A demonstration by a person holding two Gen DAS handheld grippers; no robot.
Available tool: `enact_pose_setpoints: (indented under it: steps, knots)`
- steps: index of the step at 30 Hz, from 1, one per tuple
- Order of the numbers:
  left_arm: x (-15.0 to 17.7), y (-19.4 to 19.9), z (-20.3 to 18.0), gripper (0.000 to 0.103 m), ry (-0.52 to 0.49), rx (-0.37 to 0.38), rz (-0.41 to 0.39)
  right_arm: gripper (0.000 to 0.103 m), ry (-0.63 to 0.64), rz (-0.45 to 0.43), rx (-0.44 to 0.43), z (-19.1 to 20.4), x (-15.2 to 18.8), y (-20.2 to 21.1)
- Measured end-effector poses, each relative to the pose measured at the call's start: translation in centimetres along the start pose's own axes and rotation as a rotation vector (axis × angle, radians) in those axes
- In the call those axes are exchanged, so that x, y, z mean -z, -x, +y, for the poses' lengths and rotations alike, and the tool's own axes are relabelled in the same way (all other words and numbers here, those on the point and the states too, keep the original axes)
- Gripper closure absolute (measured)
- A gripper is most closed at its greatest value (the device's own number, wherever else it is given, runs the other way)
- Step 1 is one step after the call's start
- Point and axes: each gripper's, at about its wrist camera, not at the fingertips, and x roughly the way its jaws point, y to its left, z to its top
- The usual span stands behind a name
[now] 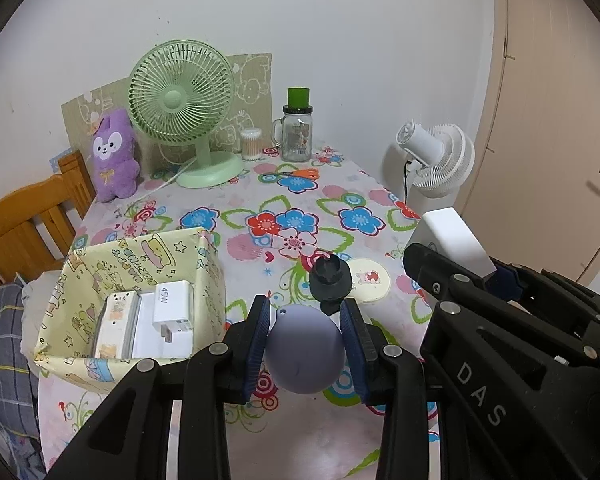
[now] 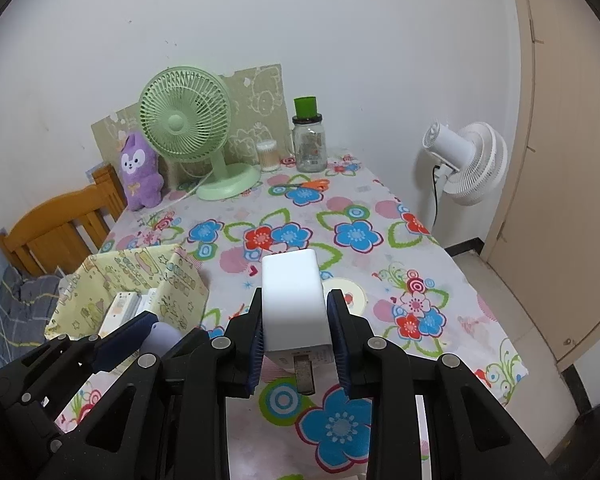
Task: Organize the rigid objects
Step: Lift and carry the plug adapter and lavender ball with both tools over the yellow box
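Lavender ball (image 1: 305, 350) in left gripper (image 1: 305, 344), white charger (image 2: 294, 304) in right gripper (image 2: 296, 344)

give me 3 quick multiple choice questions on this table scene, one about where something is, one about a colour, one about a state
1. Where is the yellow patterned box?
A. on the table's left side
B. beside the glass jar
C. on the chair

2. What colour is the desk fan beside the plush toy?
A. white
B. green
C. blue

3. What is the right claw doing?
A. hanging open and empty
B. shut on scissors
C. shut on a white charger

Answers:
1 A, it sits on the flowered cloth at the left edge, with white items inside.
2 B, its grille, stem and base are pale green.
3 C, both pads press the charger's sides; the left claw likewise grips a lilac ball.
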Motion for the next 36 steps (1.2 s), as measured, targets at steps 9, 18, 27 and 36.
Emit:
enact_pose_setpoints:
  steps: [9, 18, 27, 36]
  knots:
    - [-0.7, 0.9, 0.9, 0.066, -0.008, -0.006, -0.021, 0.071, 0.008, -0.017, -0.003, 1.0, -0.7, 0.7]
    - [-1.5, 1.5, 2.0, 0.066, -0.009, -0.014, -0.035, 0.071, 0.019, -0.027, -0.007, 2.4, -1.8, 0.8]
    - [-2.2, 1.5, 3.7, 0.066, 0.001, -0.018, -0.037, 0.071, 0.028, -0.027, -0.013, 4.0, -2.5, 0.2]
    - [-2.6, 1.1, 5.8, 0.066, 0.014, -0.027, -0.030, 0.071, 0.044, -0.019, -0.021, 5.9, -3.1, -1.0]
